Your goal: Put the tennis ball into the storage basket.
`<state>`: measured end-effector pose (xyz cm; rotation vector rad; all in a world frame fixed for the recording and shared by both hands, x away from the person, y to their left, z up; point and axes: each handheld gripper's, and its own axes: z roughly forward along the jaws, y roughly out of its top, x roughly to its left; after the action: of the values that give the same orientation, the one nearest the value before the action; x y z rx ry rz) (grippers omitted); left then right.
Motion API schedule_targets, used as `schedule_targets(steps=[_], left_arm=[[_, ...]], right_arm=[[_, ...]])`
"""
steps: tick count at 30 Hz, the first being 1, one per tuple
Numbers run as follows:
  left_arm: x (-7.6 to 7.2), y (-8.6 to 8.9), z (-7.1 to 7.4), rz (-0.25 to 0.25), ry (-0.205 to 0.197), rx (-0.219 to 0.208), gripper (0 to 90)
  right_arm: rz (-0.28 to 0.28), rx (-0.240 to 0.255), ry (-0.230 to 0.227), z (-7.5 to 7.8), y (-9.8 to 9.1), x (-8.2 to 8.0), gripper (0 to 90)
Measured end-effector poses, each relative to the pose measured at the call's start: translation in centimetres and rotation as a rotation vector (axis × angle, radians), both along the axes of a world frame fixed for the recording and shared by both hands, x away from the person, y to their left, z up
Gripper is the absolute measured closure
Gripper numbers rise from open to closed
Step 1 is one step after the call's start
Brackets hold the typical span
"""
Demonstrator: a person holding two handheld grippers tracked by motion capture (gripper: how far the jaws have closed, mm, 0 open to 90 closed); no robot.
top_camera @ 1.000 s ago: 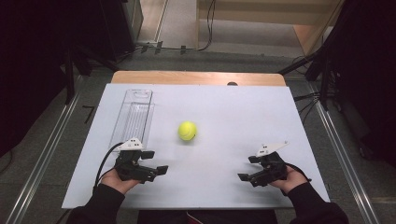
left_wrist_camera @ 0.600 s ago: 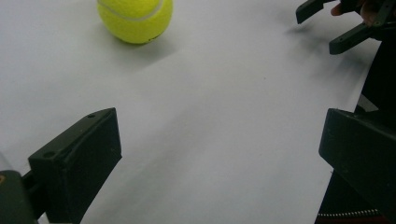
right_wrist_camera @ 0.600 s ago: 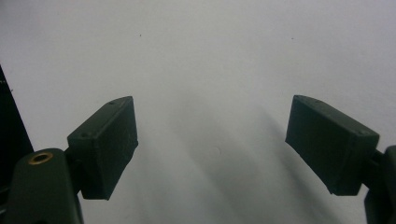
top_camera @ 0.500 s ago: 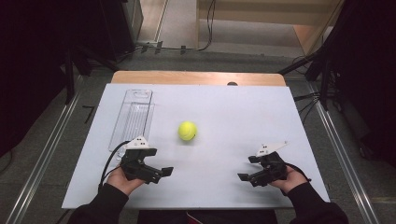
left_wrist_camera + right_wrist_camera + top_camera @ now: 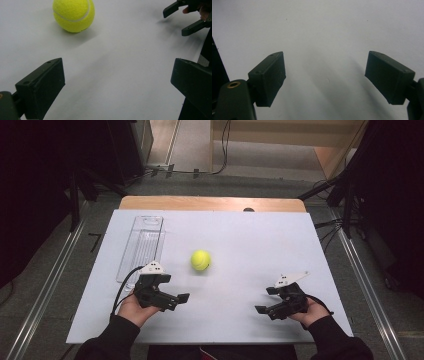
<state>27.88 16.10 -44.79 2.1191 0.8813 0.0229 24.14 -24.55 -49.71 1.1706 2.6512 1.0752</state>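
High view: a white table top lies over a wooden table whose bare edge shows at the far side, with grey floor and dark equipment around it. On the left part of the white surface lies a long clear plastic tray, running away from the person. Just to its right, near the middle of the table, sits a yellow tennis ball, apart from the tray and touching neither gripper. The left gripper, held low at the near left, points to the right; its jaws have just been opening and stand wide with nothing between them. In the left gripper view the ball lies ahead and to the left, well beyond the jaws, on bare white surface. The right gripper rests at the near right, pointing left, its jaws spread wide too; the right gripper view has just white table between them.
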Motion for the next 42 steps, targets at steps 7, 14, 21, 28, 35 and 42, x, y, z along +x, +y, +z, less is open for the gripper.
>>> schedule_targets(steps=[7, 14, 21, 28, 35, 42], left_arm=[[0.4, -0.3, 0.2, 0.005, -0.002, -0.003, 0.0], [0.9, -1.1, 0.4, 0.02, -0.012, 0.038, 0.0], [1.6, -1.6, 0.5, 0.012, 0.006, 0.034, 0.0], [2.3, -2.1, 0.6, 0.01, 0.008, 0.038, 0.0], [3.0, -2.4, 0.7, 0.008, 0.012, 0.047, 0.0], [3.8, -2.7, 0.9, 0.017, 0.011, 0.041, 0.0]], right_arm=[[-0.001, -0.001, 0.002, 0.0, 0.0, 0.0, 14.8], [-0.001, -0.001, 0.003, 0.0, 0.1, 0.0, 14.8], [0.0, -0.001, 0.003, 0.0, 0.1, 0.0, 14.8], [0.005, 0.0, -0.001, 0.0, 0.1, 0.0, 14.8], [0.006, 0.001, 0.0, 0.0, 0.1, -0.1, 14.8], [0.01, -0.002, 0.002, 0.1, 0.2, -0.1, 14.7]])
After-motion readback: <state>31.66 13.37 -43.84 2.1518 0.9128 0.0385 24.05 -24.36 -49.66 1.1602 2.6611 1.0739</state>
